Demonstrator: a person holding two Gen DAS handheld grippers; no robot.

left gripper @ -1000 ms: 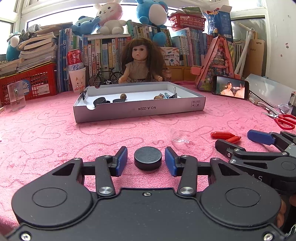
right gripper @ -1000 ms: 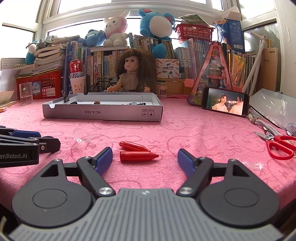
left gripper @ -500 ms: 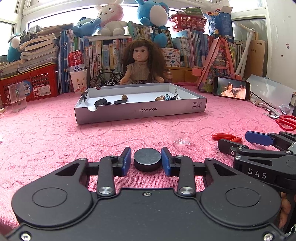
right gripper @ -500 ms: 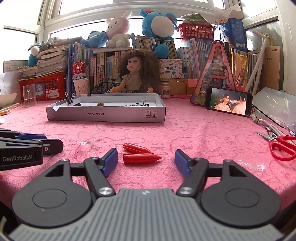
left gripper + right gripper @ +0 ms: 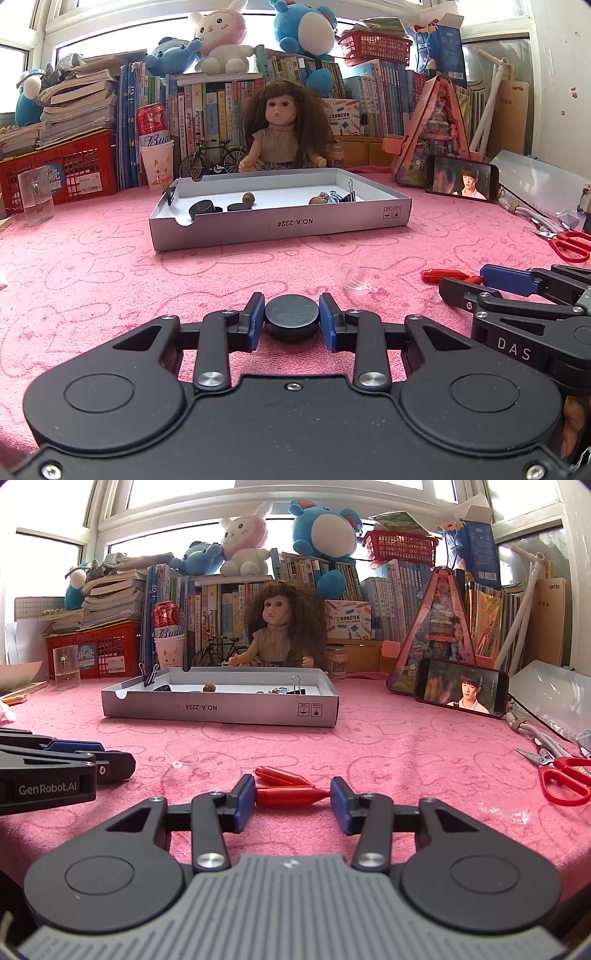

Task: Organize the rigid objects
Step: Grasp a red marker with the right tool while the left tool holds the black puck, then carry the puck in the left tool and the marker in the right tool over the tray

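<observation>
Black puck [image 5: 291, 319] was found clamped in the left gripper [image 5: 291, 323] on the near cloth; the right gripper [image 5: 291, 799] was closing around a red clip [image 5: 288, 795]. Lifting both to the far tray [image 5: 280, 230] was judged next.

From my remote seat I see a doll [image 5: 282, 136] with curly brown hair sitting at the back of the pink-covered surface [image 5: 92, 266], in front of a row of upright books [image 5: 373, 598]. Plush toys, a pink-eared rabbit [image 5: 245, 541] and a blue bear [image 5: 323, 531], sit on top of the books. A phone [image 5: 461, 686] leans at the right, its screen lit. Red-handled scissors [image 5: 563, 779] lie near the right edge. A red can [image 5: 150, 123] stands in a paper cup [image 5: 157, 164] beside a red crate [image 5: 66, 168].
</observation>
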